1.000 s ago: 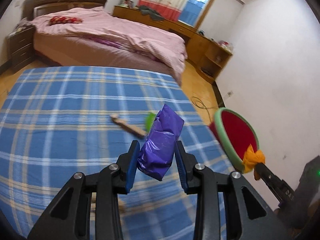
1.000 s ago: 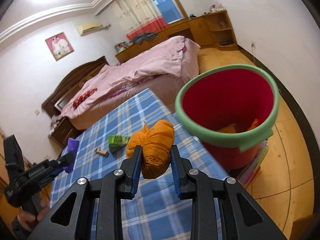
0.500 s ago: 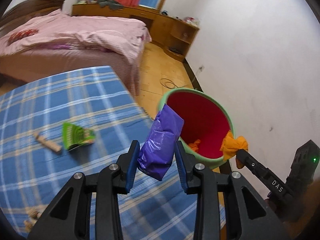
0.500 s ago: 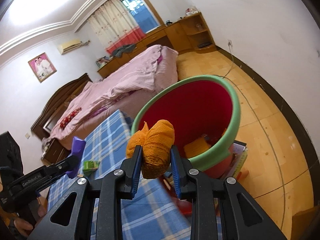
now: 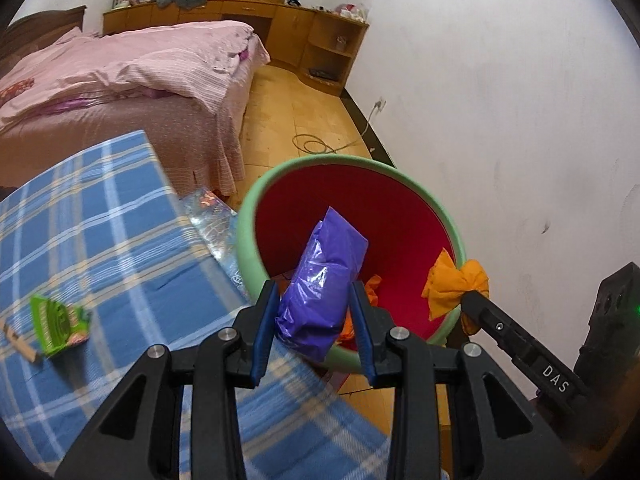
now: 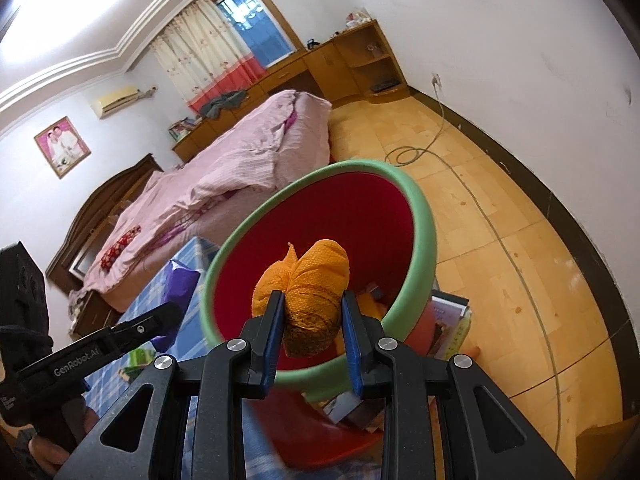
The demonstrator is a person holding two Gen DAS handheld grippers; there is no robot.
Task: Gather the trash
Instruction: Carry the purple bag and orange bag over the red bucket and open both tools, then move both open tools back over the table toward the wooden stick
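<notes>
My left gripper (image 5: 316, 300) is shut on a crumpled purple bag (image 5: 326, 276) and holds it over the near rim of the red bin with a green rim (image 5: 276, 184). My right gripper (image 6: 312, 312) is shut on an orange mesh wad (image 6: 308, 284) and holds it over the bin's mouth (image 6: 424, 220). In the left wrist view the orange wad (image 5: 452, 280) sits at the bin's right rim. Orange trash lies inside the bin (image 5: 374, 284). A green wrapper (image 5: 58, 318) and a small wooden piece (image 5: 18, 344) lie on the blue plaid table (image 5: 100, 240).
The bin stands on the wooden floor (image 6: 500, 240) at the table's right edge, next to the white wall (image 5: 500, 120). Books (image 6: 448, 320) lie under it. A pink bed (image 5: 140, 80) and wooden cabinets (image 5: 320, 40) stand behind. A cable (image 5: 320, 144) lies on the floor.
Both grippers have swung right from over the table to the bin, each still holding its trash. The bin now fills the middle of both views.
</notes>
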